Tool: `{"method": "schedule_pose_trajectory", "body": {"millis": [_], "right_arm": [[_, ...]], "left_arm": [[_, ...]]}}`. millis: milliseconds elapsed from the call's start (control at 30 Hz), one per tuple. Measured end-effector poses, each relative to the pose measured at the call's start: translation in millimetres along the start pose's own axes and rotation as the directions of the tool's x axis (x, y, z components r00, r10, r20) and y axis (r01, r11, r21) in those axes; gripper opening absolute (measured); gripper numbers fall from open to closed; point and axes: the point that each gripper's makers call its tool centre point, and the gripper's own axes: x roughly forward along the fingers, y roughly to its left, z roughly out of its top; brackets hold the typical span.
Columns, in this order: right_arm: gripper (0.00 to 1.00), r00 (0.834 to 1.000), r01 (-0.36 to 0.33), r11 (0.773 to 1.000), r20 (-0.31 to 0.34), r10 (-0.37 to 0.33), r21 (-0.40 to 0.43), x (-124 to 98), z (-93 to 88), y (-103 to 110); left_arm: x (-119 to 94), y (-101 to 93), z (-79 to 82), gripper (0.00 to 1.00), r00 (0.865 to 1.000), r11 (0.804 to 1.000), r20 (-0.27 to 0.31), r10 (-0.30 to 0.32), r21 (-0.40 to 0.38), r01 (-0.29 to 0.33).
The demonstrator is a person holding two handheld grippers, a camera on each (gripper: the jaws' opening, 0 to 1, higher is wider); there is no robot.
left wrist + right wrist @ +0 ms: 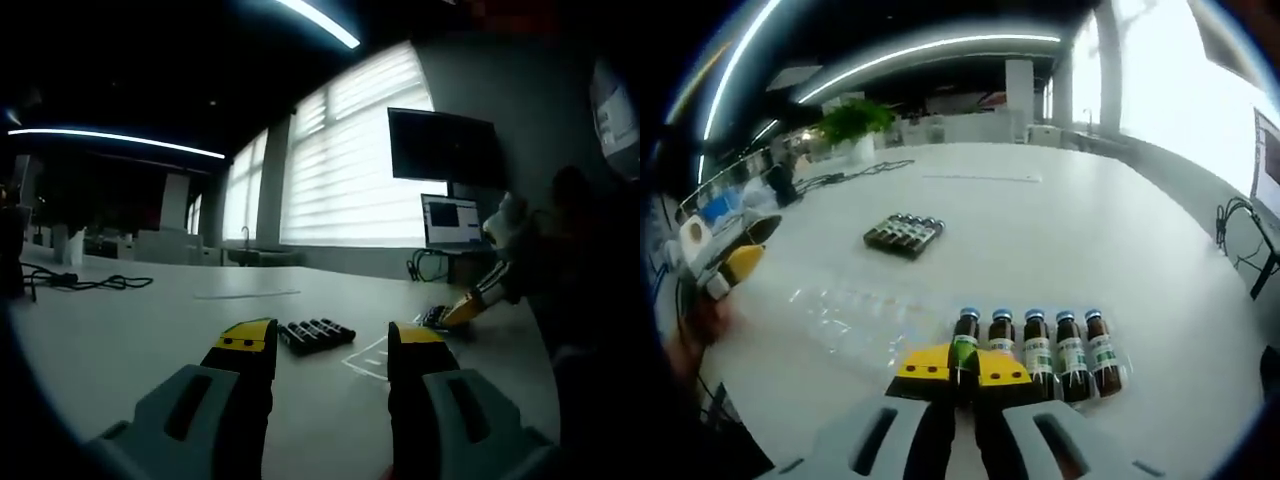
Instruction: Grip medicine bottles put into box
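Right gripper (963, 378): jaws clenched on the leftmost of five brown medicine bottles (1037, 352) lying in a row on the white surface (1040, 230); green-and-white labels unreadable. Left gripper (330, 345): jaws released, apart.

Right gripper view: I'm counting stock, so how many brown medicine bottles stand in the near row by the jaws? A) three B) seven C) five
C: five brown medicine bottles stand side by side, the right gripper shut on the leftmost bottle.
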Motion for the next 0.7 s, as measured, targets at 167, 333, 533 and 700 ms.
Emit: {"method": "schedule_pose_trajectory", "body": {"millis": [167,333,533,700], "right_arm": [[0.02,1.000,0.006,1.000,0.010,-0.006,0.012,0.4,0.2,-1.0],[0.03,1.000,-0.002,1.000,0.014,0.002,0.020,1.4,1.6,-1.3],[0.09,0.996,0.010,1.000,0.090,-0.012,0.029,2.4,8.7,-2.5],[0.11,0.993,-0.009,0.999,0.122,0.005,0.032,2.0,14.4,-3.8]], "left_arm": [[0.2,-0.2,0.0,0.37,1.000,1.000,0.000,-0.001,0.002,0.001],[0.2,0.5,-0.1,0.37,1.000,1.000,-0.001,0.002,0.003,-0.002],[-0.2,1.9,0.6,0.37,1.000,1.000,0.001,0.008,-0.005,-0.008],[0.8,4.8,-2.1,0.37,1.000,1.000,-0.011,0.020,-0.013,-0.021]]}}
